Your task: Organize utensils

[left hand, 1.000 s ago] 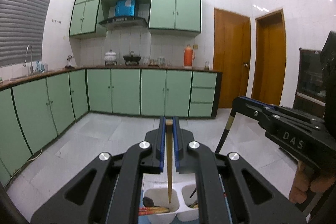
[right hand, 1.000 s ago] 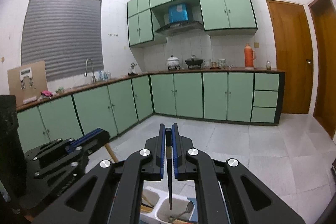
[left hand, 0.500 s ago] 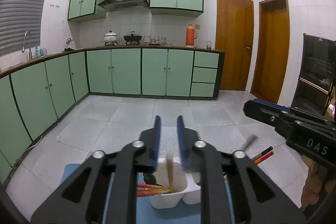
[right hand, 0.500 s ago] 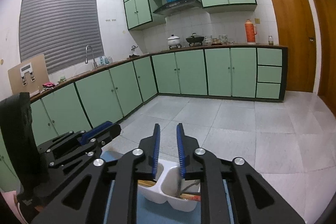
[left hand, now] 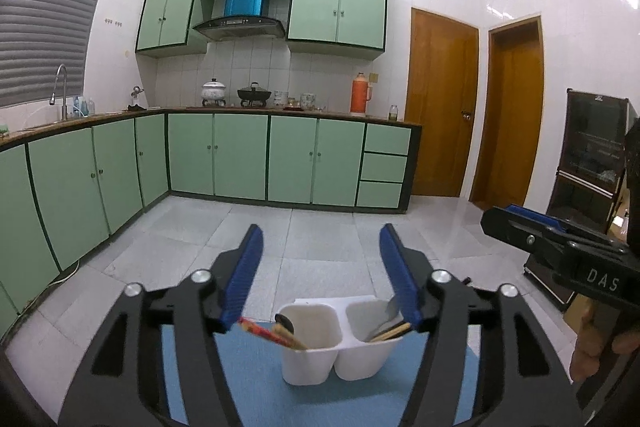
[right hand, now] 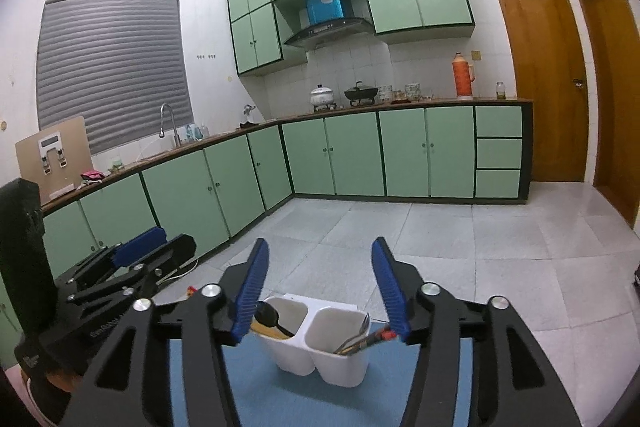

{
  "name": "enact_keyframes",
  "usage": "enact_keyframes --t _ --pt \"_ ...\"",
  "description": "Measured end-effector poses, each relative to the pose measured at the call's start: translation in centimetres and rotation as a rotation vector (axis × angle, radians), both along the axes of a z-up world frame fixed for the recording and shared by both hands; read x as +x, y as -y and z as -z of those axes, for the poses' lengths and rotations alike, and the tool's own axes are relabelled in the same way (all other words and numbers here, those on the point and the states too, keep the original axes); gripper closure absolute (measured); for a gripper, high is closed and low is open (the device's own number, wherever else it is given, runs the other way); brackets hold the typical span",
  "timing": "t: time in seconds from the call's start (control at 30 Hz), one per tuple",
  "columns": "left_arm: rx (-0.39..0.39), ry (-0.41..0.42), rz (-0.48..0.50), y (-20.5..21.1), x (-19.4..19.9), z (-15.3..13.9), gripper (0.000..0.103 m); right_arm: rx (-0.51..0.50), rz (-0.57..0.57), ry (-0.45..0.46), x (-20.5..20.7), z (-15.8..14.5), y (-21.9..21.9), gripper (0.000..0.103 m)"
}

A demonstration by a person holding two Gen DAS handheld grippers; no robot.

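Now both tools stand spread with nothing between the pads. The left gripper (left hand: 320, 267) has just been opening, jaws wide, empty; same for the right gripper (right hand: 318, 275), a little less wide, empty. Each hangs just above and nearer than the white caddy (left hand: 334, 347), which sits on the blue mat (left hand: 248, 379).

Task things: red chopsticks (left hand: 272, 335) and a dark spoon (left hand: 285, 323) lean in the caddy's left cup, overhanging its near-left rim. A metal spoon (right hand: 354, 337) and a red-tipped chopstick (right hand: 380, 335) lean in the right cup, sticking out over its right rim.

Risks, as I judge them:
- The left gripper's left pad is almost on the red chopsticks' free ends; a pull back or drop could snag them and flip them out, or tip the light caddy.
- The right gripper's right pad is touching or just beside the red tip; cannot tell which. Same snag risk.
- Two grippers close side by side; a sideways swing could knock them together.

Room: the mat runs out of frame at the near edge, so the margin there is unknown. The caddy is near the mat's far edge; a forward shove sends it toward the drop. Beyond, bare tiled floor (left hand: 304, 227), then green cabinets (left hand: 240, 155) well apart. Upward is free.
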State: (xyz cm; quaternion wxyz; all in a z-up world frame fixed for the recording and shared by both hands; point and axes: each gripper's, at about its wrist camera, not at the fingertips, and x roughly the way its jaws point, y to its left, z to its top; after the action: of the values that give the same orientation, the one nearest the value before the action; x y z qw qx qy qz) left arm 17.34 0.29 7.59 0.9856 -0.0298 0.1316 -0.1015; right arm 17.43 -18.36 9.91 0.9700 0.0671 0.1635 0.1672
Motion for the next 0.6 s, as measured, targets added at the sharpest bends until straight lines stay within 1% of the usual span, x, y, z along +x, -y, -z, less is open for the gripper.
enact_keyframes --t 0.13,0.17,0.23,0.33,0.37,0.6 --pt "-0.01 0.016 -0.004 -0.3 -2.3 -0.2 0.026 -0.005 0.009 0.016 -2.4 -0.1 0.1 0.036" --pt "-0.011 0.02 -0.005 -0.4 -2.8 -0.2 0.025 -0.012 0.013 0.02 -3.0 -0.1 0.1 0.035" --pt "-0.011 0.026 -0.007 -0.6 -3.8 -0.2 0.021 -0.022 0.012 0.025 -4.2 -0.1 -0.1 0.03" --pt "-0.015 0.025 -0.01 -1.1 -5.3 -0.1 0.017 -0.027 0.011 0.034 -6.1 0.0 -0.1 0.024" --pt "-0.011 0.026 -0.013 -1.2 -5.8 0.0 0.016 -0.026 0.011 0.035 -6.6 0.0 -0.1 0.021" --pt "0.015 0.002 -0.023 -1.5 -9.1 0.2 0.008 -0.018 0.01 0.02 -9.9 0.4 -0.3 0.007"
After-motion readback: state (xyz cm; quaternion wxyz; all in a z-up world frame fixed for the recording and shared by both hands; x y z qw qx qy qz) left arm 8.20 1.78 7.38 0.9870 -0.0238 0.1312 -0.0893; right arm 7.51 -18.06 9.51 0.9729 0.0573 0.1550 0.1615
